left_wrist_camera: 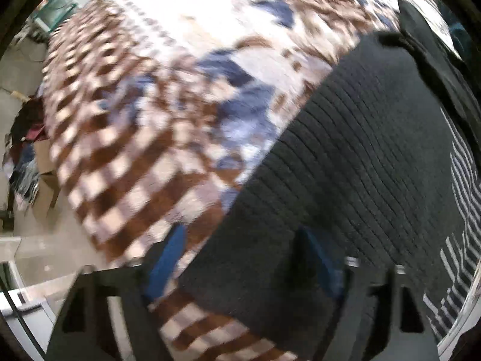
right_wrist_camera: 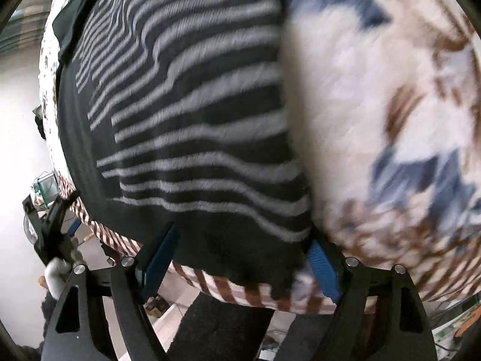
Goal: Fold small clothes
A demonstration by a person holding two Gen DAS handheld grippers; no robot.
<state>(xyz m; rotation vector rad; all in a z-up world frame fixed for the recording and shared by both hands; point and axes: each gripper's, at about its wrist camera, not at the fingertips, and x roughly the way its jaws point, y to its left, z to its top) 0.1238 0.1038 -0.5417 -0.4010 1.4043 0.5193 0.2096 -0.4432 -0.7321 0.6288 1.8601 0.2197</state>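
From the left wrist view, over the left gripper (left_wrist_camera: 240, 264): blue fingers (left_wrist_camera: 163, 258) parted, about two thirds spread, clamping nothing. Left pad above the patterned blanket (left_wrist_camera: 126, 150), right pad above the dark knit garment (left_wrist_camera: 360, 156), with the garment's slanting left edge between the two; too blurred to tell whether either pad touches cloth. Lies flat on the blanket toward its right side, plain ribbed knit nearest, white stripes further right, a loose dark fold at the upper right corner. Off the blanket's left edge, down on the pale floor: a cardboard box (left_wrist_camera: 45, 165) with a heap of mixed clothes (left_wrist_camera: 27, 126) on it and a green frame (left_wrist_camera: 57, 3) beyond. From the right wrist view, at the far left edge: a white-gloved hand (right_wrist_camera: 55, 270) on black gripper linkage, just off the blanket's near left corner. Further right, the right gripper (right_wrist_camera: 240, 264): blue fingers (right_wrist_camera: 324, 267) spread wide, released, closed on nothing. Straddles the garment's dark bottom hem at the blanket's near edge, one pad close to each end of that hem, pressing neither. Above the hem, striped knit up to the blanket's far side; to the right, bare fleece in cream, blue and brown. Below the near edge, a dark fuzzy shape, not identifiable. Nothing between either gripper and the garment.
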